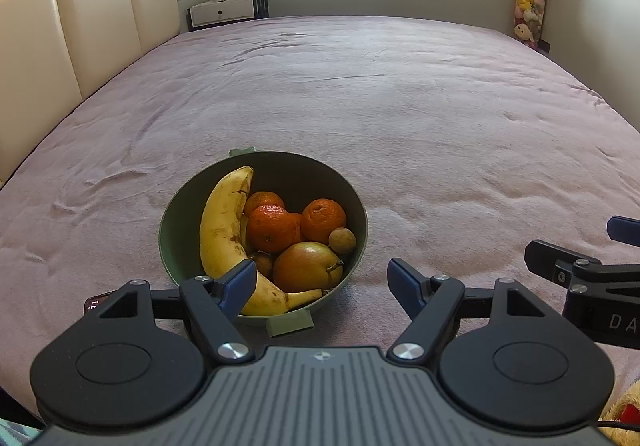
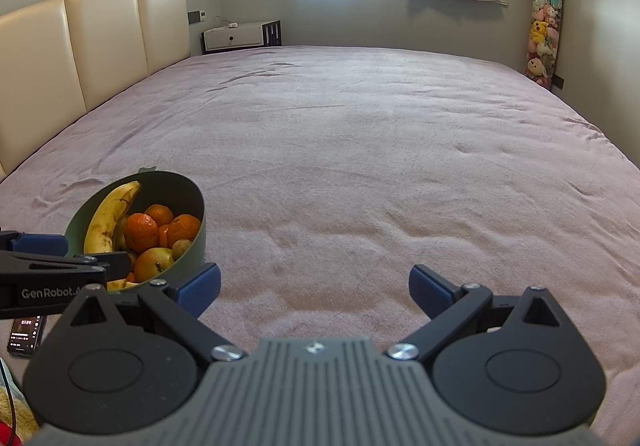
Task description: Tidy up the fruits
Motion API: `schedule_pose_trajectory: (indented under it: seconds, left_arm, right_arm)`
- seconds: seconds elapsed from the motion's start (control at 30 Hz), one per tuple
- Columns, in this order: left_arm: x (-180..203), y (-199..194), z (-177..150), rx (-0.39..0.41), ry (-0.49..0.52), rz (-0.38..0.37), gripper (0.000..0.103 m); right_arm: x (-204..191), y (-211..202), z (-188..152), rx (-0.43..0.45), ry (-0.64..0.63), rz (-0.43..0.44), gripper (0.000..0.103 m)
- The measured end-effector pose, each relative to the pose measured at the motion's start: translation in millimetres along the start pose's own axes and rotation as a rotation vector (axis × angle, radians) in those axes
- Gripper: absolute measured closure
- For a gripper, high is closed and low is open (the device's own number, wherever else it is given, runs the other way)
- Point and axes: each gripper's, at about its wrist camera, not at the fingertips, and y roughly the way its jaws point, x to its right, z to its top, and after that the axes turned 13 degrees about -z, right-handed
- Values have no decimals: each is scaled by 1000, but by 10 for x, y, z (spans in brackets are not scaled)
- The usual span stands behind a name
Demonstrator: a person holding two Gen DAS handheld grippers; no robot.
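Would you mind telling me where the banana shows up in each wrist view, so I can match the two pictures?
Left wrist view: the banana lies along the left inside of the green bowl, lower centre, partly behind the left gripper.
Right wrist view: the banana sits in the same bowl, at the lower left.
Shared landmark: the cream headboard, on the left in both views.
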Motion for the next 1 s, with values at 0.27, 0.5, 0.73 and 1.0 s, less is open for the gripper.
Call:
schedule_pose_trajectory:
  seconds: [0.27, 0.5, 0.73, 1.0]
  left_arm:
    - [10, -6, 6, 0, -3, 0, 16]
    - [2, -5, 18, -3, -18, -6, 16]
    - [-12, 6, 22, -7, -25, -8, 16]
    - [-7, -3, 28, -2, -20, -3, 16]
  right_arm:
    - [-12, 0, -22, -6, -2, 1, 6]
    - [-8, 1, -24, -10, -2, 1, 5]
    - [-12, 7, -29, -14, -5, 1, 5]
    - [-26, 23, -48, -25, -8, 0, 5]
